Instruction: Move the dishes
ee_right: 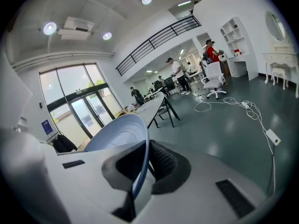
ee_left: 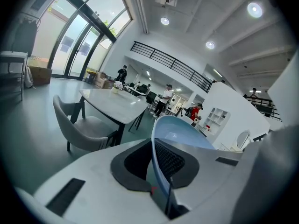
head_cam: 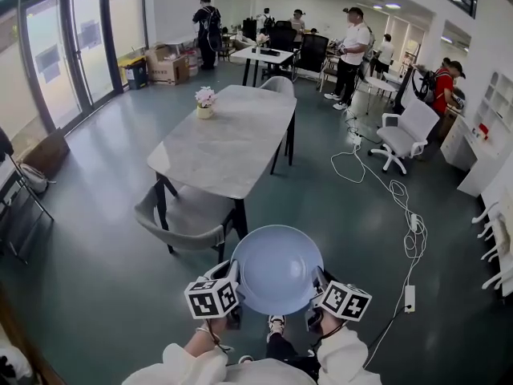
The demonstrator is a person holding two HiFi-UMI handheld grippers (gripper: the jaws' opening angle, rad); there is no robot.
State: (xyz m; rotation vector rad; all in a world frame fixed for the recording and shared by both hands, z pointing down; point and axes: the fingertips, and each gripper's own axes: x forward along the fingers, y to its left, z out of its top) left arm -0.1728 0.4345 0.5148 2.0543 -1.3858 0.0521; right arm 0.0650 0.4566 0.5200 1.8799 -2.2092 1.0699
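A pale blue plate (head_cam: 276,269) hangs in the air at 6 o'clock in the head view, above the dark green floor (head_cam: 96,279) and carried by both claws. The left gripper (head_cam: 233,281) is clenched on the plate's rim at 9 o'clock; in its own view the edge runs between the two dark ribbed pads (ee_left: 170,160), which press on it. The right gripper (head_cam: 319,285) grasps the opposite rim at 3 o'clock, its pads (ee_right: 161,160) likewise pinched on the thin edge. From the plate, a grey marble-topped table (head_cam: 232,139) stands at 12 o'clock, with a grey chair (head_cam: 188,219) tucked at its near end at 10 o'clock. A small flower pot (head_cam: 205,103) sits on the table's far left side. A white cable (head_cam: 401,207) trails over the floor at 2 o'clock.
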